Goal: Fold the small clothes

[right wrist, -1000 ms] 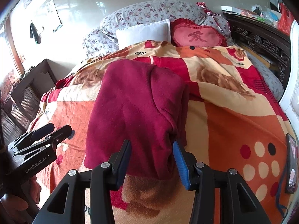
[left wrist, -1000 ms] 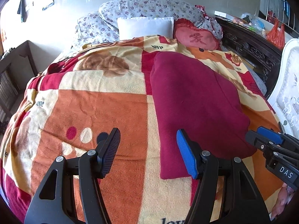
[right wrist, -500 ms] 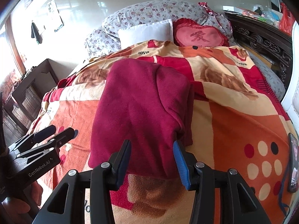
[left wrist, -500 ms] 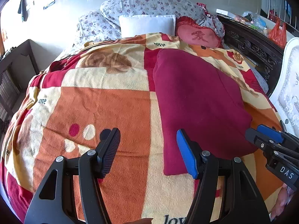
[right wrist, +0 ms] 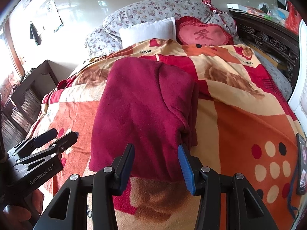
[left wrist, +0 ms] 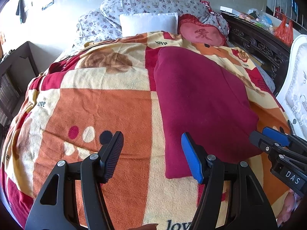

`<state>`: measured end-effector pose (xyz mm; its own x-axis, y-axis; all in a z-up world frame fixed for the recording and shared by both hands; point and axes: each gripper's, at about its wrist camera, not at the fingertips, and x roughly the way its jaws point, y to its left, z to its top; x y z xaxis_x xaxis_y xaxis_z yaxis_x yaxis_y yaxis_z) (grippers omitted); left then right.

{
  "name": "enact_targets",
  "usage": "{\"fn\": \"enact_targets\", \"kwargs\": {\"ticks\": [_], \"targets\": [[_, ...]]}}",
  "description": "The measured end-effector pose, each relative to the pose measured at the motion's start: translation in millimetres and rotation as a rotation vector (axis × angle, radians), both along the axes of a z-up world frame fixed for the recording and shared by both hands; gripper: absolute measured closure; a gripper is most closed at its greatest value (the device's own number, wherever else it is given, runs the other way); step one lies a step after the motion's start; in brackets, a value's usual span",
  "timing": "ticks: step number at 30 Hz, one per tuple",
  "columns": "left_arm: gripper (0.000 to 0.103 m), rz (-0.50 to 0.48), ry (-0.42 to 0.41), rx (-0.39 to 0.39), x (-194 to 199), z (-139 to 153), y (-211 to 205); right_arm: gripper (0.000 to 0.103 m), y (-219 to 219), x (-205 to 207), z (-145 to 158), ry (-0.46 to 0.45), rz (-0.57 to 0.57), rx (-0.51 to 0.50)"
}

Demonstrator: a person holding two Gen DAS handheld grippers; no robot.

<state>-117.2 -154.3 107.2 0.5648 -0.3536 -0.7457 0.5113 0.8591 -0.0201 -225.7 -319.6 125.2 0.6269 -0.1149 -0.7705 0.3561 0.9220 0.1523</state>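
- Bright daylight fills a bedroom where a bed is covered by a patchwork blanket (left wrist: pixel 107 103) in orange, cream and red, printed with bears, dots and the word "love".
- At the head of the bed lie floral pillows (left wrist: pixel 153 2), a white pillow (left wrist: pixel 147 24) in front of them, and a red heart-shaped cushion (left wrist: pixel 201 33) with a Chinese character to its right.
- A dark carved wooden headboard or side rail (left wrist: pixel 259 46) runs along the right side of the bed, and a white upholstered piece (left wrist: pixel 295 88) stands nearer the camera on that side.
- A dark wooden cabinet (right wrist: pixel 28 94) stands by the wall left of the bed.
- The maroon garment (right wrist: pixel 144 111) lies flat on the blanket, already folded into a long rectangle, with doubled layers showing along its right edge.
- The left gripper (left wrist: pixel 151 155) hovers above the blanket just left of the garment's near left corner; its jaws are spread wide and hold nothing.
- The right gripper (right wrist: pixel 156 161) hovers at the garment's near edge, jaws apart with the cloth seen between them, gripping nothing.
- In the left wrist view the right gripper (left wrist: pixel 272 140) shows at the right border, just beside the garment's near right corner.
- A phone (right wrist: pixel 302 164) rests on the blanket at the far right, well apart from the garment.
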Motion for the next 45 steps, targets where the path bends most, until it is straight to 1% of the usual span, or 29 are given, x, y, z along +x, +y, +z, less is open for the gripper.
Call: {"fn": "enact_targets", "kwargs": {"ticks": [6,8,9,10,12,15,18,19,20,22,24,26,27,28,29,30,31,32,36,38,40,41,42,44,45], "targets": [[0.04,-0.013,0.014,-0.01,3,-2,-2,0.057,-11,1,0,0.001,-0.023,-0.008],[0.04,-0.028,0.035,-0.028,7,-4,-4,0.05,-20,4,-2,0.008,-0.043,-0.017],[0.04,-0.039,0.06,-0.053,12,-6,-4,0.041,-27,7,-4,0.012,-0.063,-0.019],[0.04,-0.051,0.091,-0.083,17,-8,-5,0.035,-33,8,-6,0.008,-0.081,-0.012],[0.04,-0.07,0.161,-0.142,32,-15,-6,0.035,-48,11,-10,-0.014,-0.117,0.028],[0.04,-0.08,0.228,-0.19,51,-25,-14,0.032,-69,22,-22,-0.031,-0.129,0.095],[0.04,-0.098,0.303,-0.246,68,-37,-22,0.032,-82,40,-37,-0.016,-0.093,0.142],[0.038,-0.109,0.33,-0.264,74,-42,-27,0.031,-85,46,-43,-0.023,-0.073,0.173],[0.032,-0.113,0.341,-0.271,77,-44,-29,0.031,-88,52,-47,-0.028,-0.055,0.202],[0.025,-0.144,0.38,-0.302,83,-50,-37,0.029,-91,60,-53,-0.043,-0.026,0.245],[0.024,-0.163,0.432,-0.312,90,-59,-44,0.029,-94,69,-59,-0.052,-0.003,0.307],[0.024,-0.183,0.516,-0.34,97,-71,-50,0.037,-97,73,-65,-0.06,-0.014,0.362],[0.024,-0.187,0.531,-0.354,99,-72,-51,0.043,-95,73,-64,-0.065,-0.02,0.357],[0.027,-0.191,0.525,-0.355,98,-70,-50,0.05,-92,72,-61,-0.065,-0.012,0.346],[0.034,-0.198,0.51,-0.351,95,-67,-49,0.053,-88,69,-57,-0.066,-0.004,0.335],[0.038,-0.212,0.479,-0.341,90,-59,-46,0.058,-85,67,-52,-0.07,0.0,0.328],[0.047,-0.223,0.46,-0.335,84,-53,-43,0.062,-82,63,-46,-0.074,0.007,0.326],[0.051,-0.233,0.447,-0.329,78,-46,-38,0.063,-80,60,-40,-0.081,0.016,0.33],[0.051,-0.248,0.376,-0.28,47,-10,1,0.065,-53,44,-12,-0.106,0.086,0.352],[0.051,-0.236,0.373,-0.251,27,0,28,0.065,-33,32,-9,-0.099,0.115,0.383],[0.051,-0.211,0.378,-0.222,12,-2,51,0.065,-13,21,-15,-0.085,0.14,0.429],[0.051,-0.189,0.384,-0.204,4,-8,65,0.065,-3,18,-21,-0.07,0.15,0.438],[0.051,-0.174,0.378,-0.175,-4,-15,76,0.063,8,16,-30,-0.036,0.151,0.433],[0.051,-0.147,0.322,-0.095,-15,-27,85,0.059,20,15,-46,0.048,0.137,0.386],[0.051,-0.138,0.308,-0.076,-17,-31,89,0.058,25,14,-51,0.092,0.128,0.332]]}}
